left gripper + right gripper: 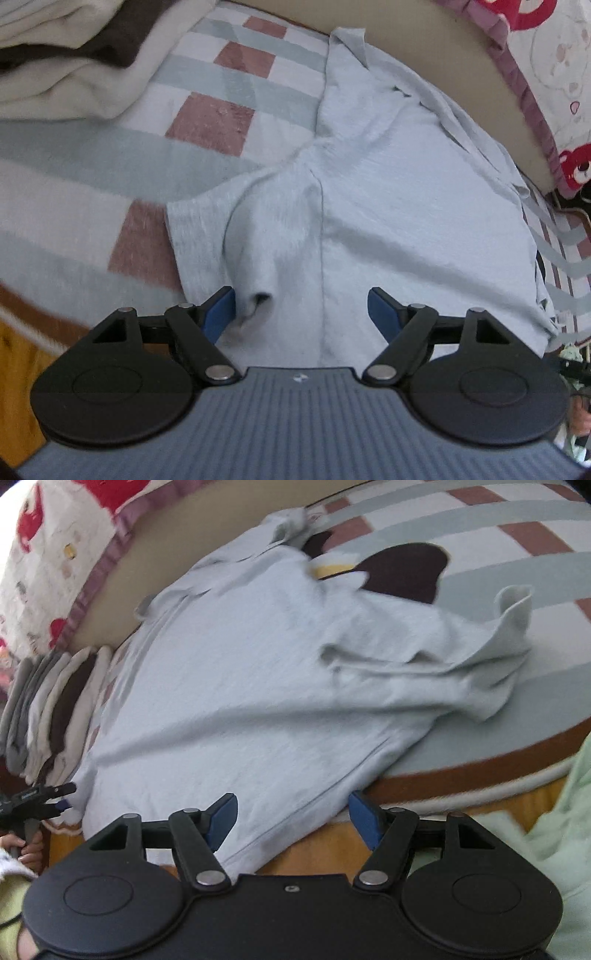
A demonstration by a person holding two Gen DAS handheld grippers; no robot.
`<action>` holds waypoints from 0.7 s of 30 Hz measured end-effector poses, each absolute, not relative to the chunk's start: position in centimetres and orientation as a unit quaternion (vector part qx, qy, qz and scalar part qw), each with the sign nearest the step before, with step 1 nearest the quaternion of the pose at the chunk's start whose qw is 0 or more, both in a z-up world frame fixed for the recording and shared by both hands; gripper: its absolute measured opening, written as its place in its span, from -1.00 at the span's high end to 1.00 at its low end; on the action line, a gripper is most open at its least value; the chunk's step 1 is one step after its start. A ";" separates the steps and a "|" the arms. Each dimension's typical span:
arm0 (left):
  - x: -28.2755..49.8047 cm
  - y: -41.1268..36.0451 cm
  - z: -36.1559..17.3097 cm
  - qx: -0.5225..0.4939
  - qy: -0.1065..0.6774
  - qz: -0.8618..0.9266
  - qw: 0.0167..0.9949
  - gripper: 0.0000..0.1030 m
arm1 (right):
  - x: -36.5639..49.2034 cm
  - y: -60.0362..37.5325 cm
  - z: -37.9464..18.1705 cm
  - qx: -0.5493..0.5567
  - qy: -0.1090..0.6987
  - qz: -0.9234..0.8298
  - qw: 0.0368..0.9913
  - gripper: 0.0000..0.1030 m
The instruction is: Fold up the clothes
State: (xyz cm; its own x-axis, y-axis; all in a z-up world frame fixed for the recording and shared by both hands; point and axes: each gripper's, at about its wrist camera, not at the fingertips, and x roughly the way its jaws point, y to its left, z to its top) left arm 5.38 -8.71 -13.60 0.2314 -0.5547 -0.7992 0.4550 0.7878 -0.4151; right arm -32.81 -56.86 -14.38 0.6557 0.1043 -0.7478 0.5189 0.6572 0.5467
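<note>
A: Where's the garment?

B: Light grey T-shirt (388,206) is spread on the checked bed cover (122,158), body mostly flat. Its hem hangs over the near bed edge (461,775) in the right wrist view.

A: Left tool?

B: Left gripper (301,308) has its jaws apart, nothing pinched. It sits over the near sleeve (251,258); the rolled cuff lies just inside the left blue pad (221,310). Can't tell whether the pad touches it.

A: Right one?

B: Right gripper (291,818) is also spread wide and empty. The shirt hem runs diagonally between the jaws, lying below them, not clamped. The wooden bed frame (498,801) is directly under the right pad.

A: Room around the edges?

B: Left of the sleeve is bare cover, bounded by the stack of folded clothes (62,62) at the far corner. The far side is tight: the shirt collar edge runs close to the beige headboard strip (461,62) and the bear-print pillow (546,74).

A: Other side?

B: The other sleeve (480,653) is bunched and rumpled, cuff standing up, with open cover beyond it. A dark brown garment (406,568) lies partly under the shirt's far edge.

A: Anything else close?

B: A hand (29,849) grips the left tool's handle at the frame edge. Pale green fabric (554,842) sits right of the bed frame.
</note>
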 end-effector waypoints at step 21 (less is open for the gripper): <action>1.1 -7.1 -15.2 -0.066 0.519 -0.321 0.789 0.96 | -32.2 -54.6 -12.8 0.334 0.357 -0.185 0.852 0.70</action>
State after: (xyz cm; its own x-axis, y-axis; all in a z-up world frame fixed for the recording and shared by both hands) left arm 1.08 -7.10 -15.17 0.2549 -0.5751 -0.7774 0.4380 0.7854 -0.4373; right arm -32.22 -54.62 -12.82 0.6767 -0.0777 -0.7322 0.5546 0.7079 0.4374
